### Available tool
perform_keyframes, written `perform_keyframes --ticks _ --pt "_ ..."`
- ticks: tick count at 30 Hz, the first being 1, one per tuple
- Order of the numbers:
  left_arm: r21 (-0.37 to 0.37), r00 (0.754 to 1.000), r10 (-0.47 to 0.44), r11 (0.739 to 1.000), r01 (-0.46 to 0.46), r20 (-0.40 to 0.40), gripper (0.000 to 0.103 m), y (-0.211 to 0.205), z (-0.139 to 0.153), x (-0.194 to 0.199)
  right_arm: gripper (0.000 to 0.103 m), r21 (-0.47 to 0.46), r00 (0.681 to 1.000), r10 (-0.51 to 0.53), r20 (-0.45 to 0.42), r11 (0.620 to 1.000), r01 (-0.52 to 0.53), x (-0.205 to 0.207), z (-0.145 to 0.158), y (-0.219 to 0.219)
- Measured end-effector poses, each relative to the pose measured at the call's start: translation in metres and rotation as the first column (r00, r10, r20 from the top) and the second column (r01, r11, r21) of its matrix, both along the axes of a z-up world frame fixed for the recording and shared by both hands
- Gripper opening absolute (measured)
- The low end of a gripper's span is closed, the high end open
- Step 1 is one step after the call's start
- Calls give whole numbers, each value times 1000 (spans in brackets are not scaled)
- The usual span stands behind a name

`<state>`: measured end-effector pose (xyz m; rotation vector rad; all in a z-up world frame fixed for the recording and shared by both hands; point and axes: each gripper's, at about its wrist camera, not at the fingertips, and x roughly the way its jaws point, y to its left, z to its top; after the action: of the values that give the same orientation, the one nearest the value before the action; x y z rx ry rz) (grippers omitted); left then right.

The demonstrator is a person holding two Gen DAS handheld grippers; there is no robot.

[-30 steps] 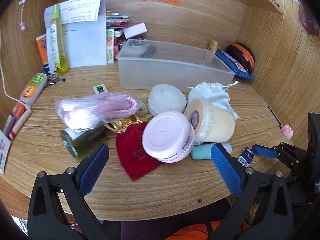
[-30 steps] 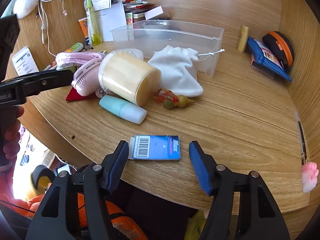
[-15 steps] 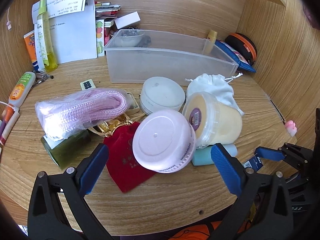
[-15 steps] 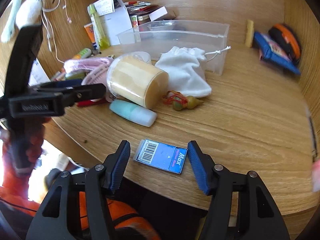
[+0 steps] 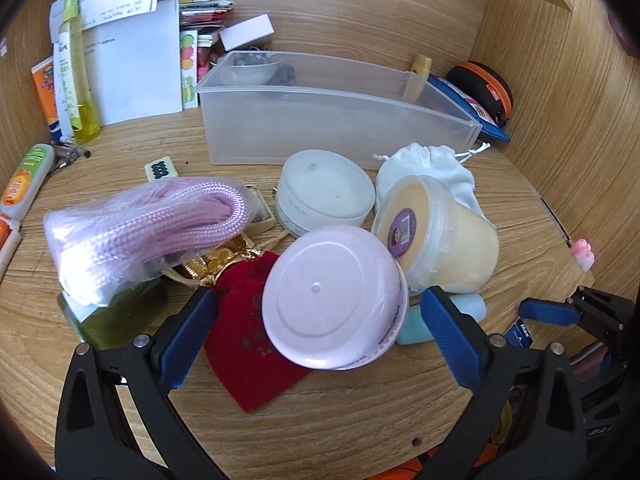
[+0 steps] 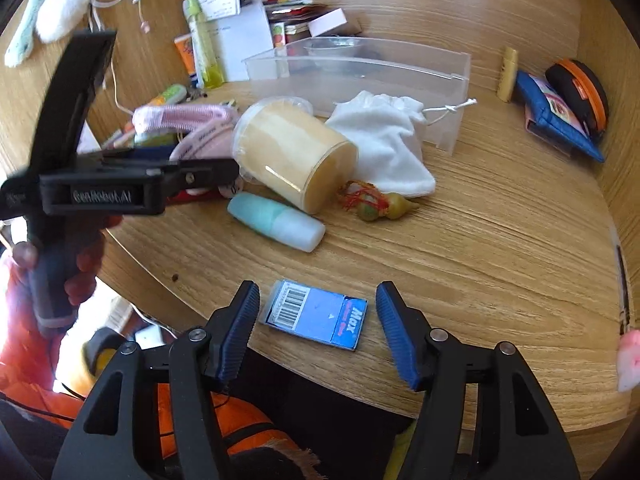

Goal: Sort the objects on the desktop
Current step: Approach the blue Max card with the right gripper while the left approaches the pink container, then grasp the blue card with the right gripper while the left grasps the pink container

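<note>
Wood-grain desk (image 6: 480, 240), round pink lid (image 5: 334, 300), flat blue card (image 6: 316, 314) between open right claw (image 6: 318, 328)

Bare desk (image 6: 500, 240) right of blue card (image 6: 316, 316), clutter around pink-lidded jar (image 5: 334, 300) blocking left side

A pale pink lid (image 5: 334, 300) is noted beside a cream-yellow jar (image 5: 444, 248) bearing a purple label, with a deep red velvet pouch (image 5: 248, 344) trimmed in gold, a white drawstring bag (image 6: 384, 140) and a pink braided cord (image 5: 148, 220) in clear wrap. A blue card (image 6: 316, 314) is recorded — white barcode panel, red strip lettered "Max" — near a mint-green tube (image 6: 276, 222). Gripper pads (image 6: 240, 326) are blue on black frames — the desk (image 6: 480, 240) is light oak-grained, the bin (image 5: 332, 120) frosted clear.
</note>
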<state>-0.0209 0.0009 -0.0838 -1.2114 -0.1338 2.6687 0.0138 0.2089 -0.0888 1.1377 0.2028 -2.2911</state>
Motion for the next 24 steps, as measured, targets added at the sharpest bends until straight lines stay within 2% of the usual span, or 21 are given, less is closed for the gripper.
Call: perform_keyframes --ticks 1,3,5,14,17,18,24 --pt "-9 1000 -8 1000 8 -1 94 1 -1 0 65 -12 1000 -2 18 1000 3 -1 1 2" --pt "-31 1000 -8 1000 8 -8 85 2 -1 2 67 -16 1000 -5 28 1000 5 -1 2 4" --pt "-49 1000 -10 999 9 -13 80 1 -1 3 68 0 1000 4 20 1000 -4 2 3 2" --pt "-51 999 -1 999 -1 -47 66 -4 3 7 67 46 1000 21 1 999 -21 9 -2 -4" --pt "-47 998 4 999 -8 -66 60 -6 9 10 58 58 1000 10 -19 998 -9 8 -3 -5" --pt "-43 998 5 999 -8 -68 60 -7 10 10 51 65 1000 7 -29 998 -5 8 -3 -4" --pt "-57 996 27 998 -32 -81 60 -7 14 12 47 57 999 7 -37 998 -4 7 -1 -2"
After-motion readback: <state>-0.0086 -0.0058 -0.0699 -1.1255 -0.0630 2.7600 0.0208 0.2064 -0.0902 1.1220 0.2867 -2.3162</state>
